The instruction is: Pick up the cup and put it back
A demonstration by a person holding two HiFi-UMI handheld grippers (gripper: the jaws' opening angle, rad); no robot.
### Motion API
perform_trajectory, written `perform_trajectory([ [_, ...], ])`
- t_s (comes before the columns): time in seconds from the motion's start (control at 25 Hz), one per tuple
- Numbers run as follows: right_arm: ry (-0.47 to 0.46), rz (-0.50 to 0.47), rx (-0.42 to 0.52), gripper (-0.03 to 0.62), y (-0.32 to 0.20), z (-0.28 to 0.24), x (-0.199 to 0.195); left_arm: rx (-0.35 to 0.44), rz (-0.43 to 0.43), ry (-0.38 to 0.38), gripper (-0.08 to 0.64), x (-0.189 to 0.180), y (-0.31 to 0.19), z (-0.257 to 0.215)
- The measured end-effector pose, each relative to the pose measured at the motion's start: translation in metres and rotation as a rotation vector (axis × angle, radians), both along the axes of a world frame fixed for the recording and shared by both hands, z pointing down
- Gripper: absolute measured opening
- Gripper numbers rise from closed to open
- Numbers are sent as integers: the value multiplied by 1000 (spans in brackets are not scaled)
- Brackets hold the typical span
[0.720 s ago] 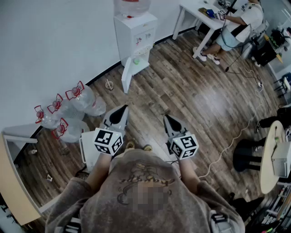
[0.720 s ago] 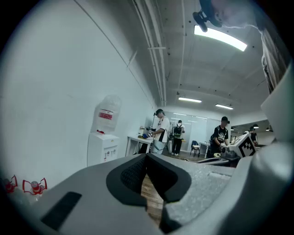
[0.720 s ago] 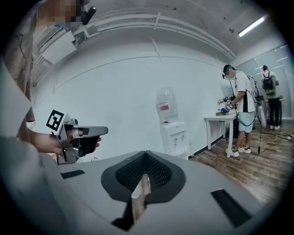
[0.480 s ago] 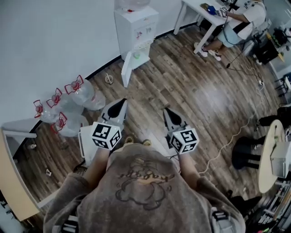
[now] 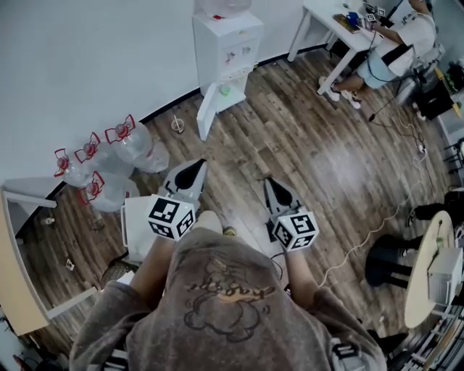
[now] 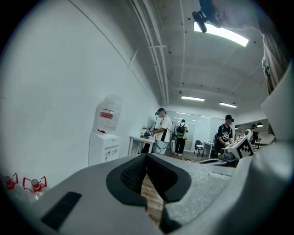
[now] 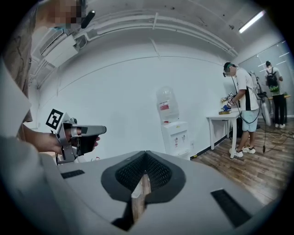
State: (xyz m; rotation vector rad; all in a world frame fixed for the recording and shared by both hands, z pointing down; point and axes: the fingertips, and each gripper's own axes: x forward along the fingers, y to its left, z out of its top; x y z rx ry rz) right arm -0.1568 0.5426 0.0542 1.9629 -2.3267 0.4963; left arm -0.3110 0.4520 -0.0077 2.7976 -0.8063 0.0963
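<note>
Clear water bottles (image 5: 125,148) with red handles are grouped on the wood floor (image 5: 319,152) against the white wall (image 5: 87,58) at the left. To their right, a small round cup (image 5: 176,125) stands on the floor just beside the wall, between the bottles and the water dispenser (image 5: 226,43). It is too small to show detail.

The left gripper (image 5: 196,168) is held above the floor, well apart from the cup. Its fingers (image 6: 131,176) are pressed together at the tips, with nothing between them.

The water dispenser stands against the wall with its lower door swung open. A small green item (image 5: 225,90) sits in the open compartment.

The right gripper (image 5: 271,185) is held beside the left one. Its fingers (image 7: 131,173) are likewise pressed together and empty.

At the far right, a person (image 5: 395,43) is at a white tabletop (image 5: 335,20).
</note>
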Motion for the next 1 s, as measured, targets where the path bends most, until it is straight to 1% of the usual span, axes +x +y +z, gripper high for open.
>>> perform_trajectory([
  [0.24,-1,-32,-9,2,-15,9,12,23,-13,5,3,21,-11,-2],
  [0.4,3,-43,-14,2,-40,10,24,9,-14,7,3,37,-36,4],
  [0.56,13,-39,-15,2,-65,12,48,-2,-6,18,3,63,-65,11],
  [0.76,23,-23,-18,2,-108,12,84,-5,10,22,3,98,-110,13],
  [1.0,21,-3,-27,2,-171,2,119,-4,28,31,3,135,-180,0],
])
